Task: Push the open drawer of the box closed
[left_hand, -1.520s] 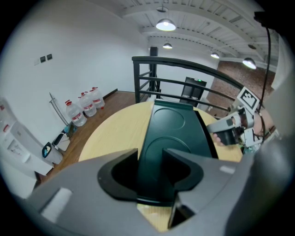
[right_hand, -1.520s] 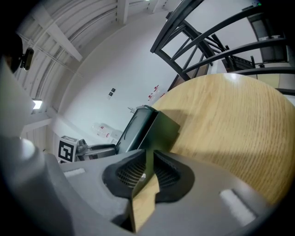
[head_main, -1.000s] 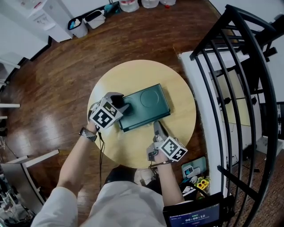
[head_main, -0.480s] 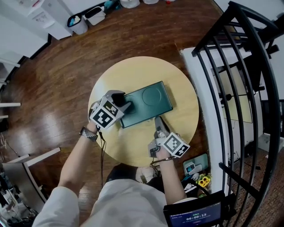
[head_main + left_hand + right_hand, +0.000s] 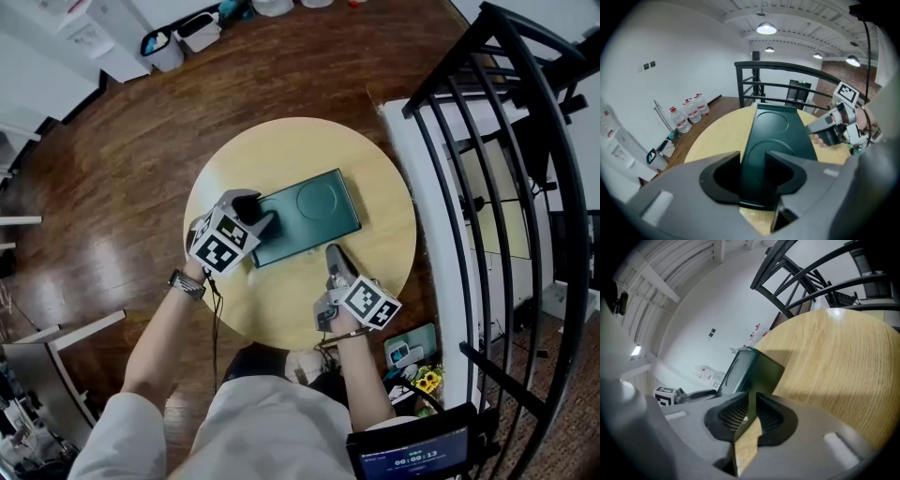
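A dark green flat box (image 5: 309, 220) lies across the middle of the round wooden table (image 5: 281, 159). Its near long side looks flush, with no drawer sticking out. My left gripper (image 5: 261, 220) is shut on the box's left end, which fills the space between the jaws (image 5: 754, 176). My right gripper (image 5: 333, 255) points at the near long side with its tips against it. In the right gripper view its jaws (image 5: 751, 416) stand almost together, with only a thin slit between them. The box (image 5: 745, 369) rises just beyond them.
A black metal railing (image 5: 487, 141) and a white ledge run along the table's right side. Bins (image 5: 183, 42) stand on the wooden floor at the far side, and water bottles (image 5: 689, 112) by the wall. A screen (image 5: 408, 457) shows at the bottom edge.
The drawer that stuck out of the box's near side has slid in, and the box now looks narrower. My right gripper followed it toward the box. The left gripper held still.
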`<action>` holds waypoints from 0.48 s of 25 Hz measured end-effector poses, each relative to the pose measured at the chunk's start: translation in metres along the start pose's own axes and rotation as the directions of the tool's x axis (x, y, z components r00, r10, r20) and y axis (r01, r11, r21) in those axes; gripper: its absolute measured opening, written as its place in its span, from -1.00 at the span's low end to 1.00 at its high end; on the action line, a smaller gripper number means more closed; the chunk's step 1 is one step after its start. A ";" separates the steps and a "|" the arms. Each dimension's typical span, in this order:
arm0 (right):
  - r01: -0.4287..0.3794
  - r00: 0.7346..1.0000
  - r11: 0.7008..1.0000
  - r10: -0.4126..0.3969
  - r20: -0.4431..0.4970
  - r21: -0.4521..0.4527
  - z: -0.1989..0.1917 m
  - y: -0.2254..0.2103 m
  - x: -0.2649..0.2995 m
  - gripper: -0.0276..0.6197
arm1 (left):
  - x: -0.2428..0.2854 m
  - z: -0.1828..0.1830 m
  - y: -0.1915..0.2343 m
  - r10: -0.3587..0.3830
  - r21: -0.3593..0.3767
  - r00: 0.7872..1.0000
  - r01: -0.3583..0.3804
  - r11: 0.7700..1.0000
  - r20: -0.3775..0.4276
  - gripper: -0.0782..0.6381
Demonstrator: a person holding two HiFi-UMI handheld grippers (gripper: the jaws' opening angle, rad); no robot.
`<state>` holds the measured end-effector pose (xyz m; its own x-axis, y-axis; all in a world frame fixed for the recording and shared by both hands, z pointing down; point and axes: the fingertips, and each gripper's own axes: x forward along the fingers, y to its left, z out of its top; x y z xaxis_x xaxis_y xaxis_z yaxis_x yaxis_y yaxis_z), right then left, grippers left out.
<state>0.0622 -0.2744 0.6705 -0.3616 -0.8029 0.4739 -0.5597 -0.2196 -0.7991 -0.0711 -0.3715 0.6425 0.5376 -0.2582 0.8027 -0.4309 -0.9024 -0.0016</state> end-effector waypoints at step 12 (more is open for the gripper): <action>0.027 1.000 0.987 -0.026 0.010 -0.157 0.015 0.007 -0.033 -0.75 | -0.012 0.013 -0.006 0.091 -0.010 0.992 -0.090 0.996 0.089 -0.51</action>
<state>0.0815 -0.2578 0.6438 -0.3392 -0.8026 0.4907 -0.6793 -0.1518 -0.7180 -0.0656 -0.3672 0.6252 0.5588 -0.3686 0.7429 -0.4851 -0.8718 -0.0676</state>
